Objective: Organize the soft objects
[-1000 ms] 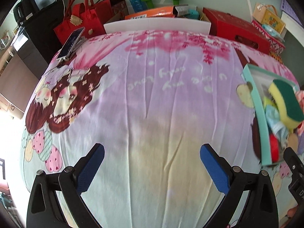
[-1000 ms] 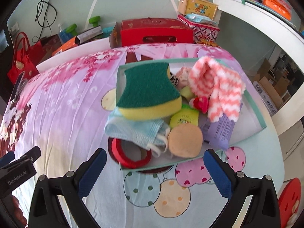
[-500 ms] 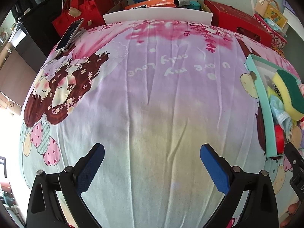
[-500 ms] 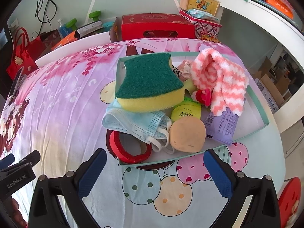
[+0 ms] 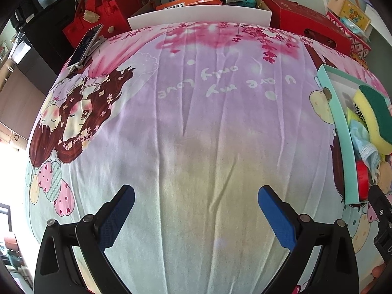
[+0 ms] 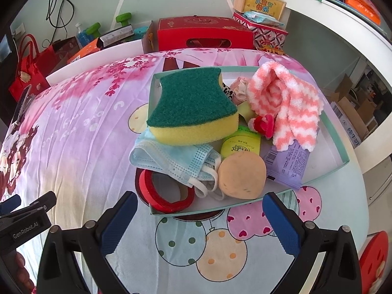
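Biggest worry for us is the teal box [image 6: 341,158] sitting on the bench's cartoon sheet [image 5: 196,134]: everything's heaped in it, so tugging one thing could drag the rest out. The sponge [image 6: 193,105] lies on top of the face mask [image 6: 171,158], whose loops could snag the red tape ring [image 6: 161,193]. The striped sock [image 6: 286,107] droops over other bits. Right claw [image 6: 199,223] is spread wide just short of the box, left claw [image 5: 196,216] spread too, over bare sheet.

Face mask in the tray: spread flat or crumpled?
Crumpled. The blue face mask lies bunched in folds, ear loops dangling, partly pinned under the sponge and draped over the red tape roll.
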